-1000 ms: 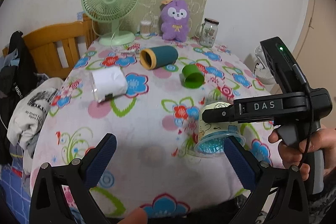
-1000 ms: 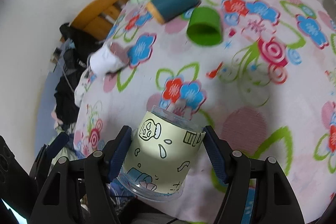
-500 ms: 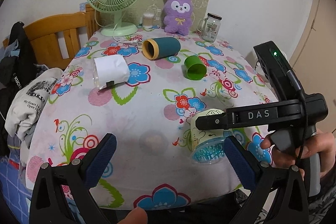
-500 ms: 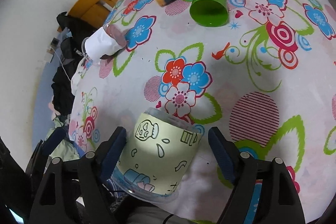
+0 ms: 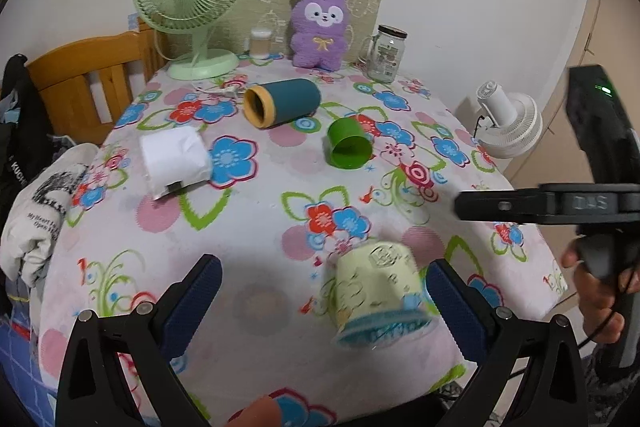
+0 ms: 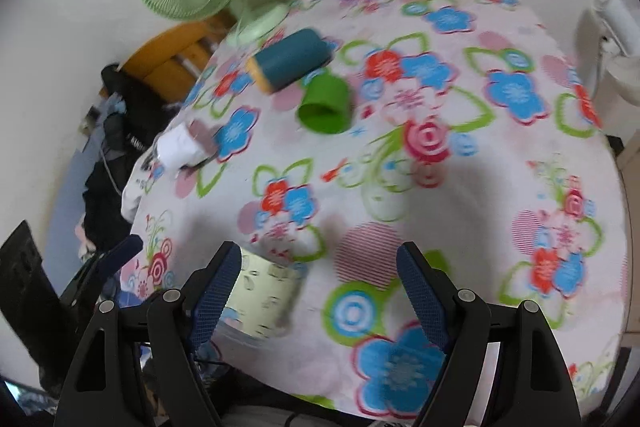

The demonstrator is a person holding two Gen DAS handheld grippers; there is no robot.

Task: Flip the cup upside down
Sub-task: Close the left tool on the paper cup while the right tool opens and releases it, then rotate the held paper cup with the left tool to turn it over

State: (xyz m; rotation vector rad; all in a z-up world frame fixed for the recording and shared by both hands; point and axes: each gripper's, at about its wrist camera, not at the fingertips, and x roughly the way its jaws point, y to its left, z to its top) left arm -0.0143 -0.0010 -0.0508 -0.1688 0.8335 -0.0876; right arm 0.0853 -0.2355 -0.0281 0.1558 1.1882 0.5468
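Both hand-held grippers were released, empty. Cup point(image 5: 378, 293) sat mouth-down on table point(image 5: 248, 227) near front edge, apparently flipped; right hand-held gripper point(image 6: 320, 291) hung above and beside it, jaws wide, likely clearing. Left hand-held gripper point(image 5: 322, 293) idled nearby, unused.
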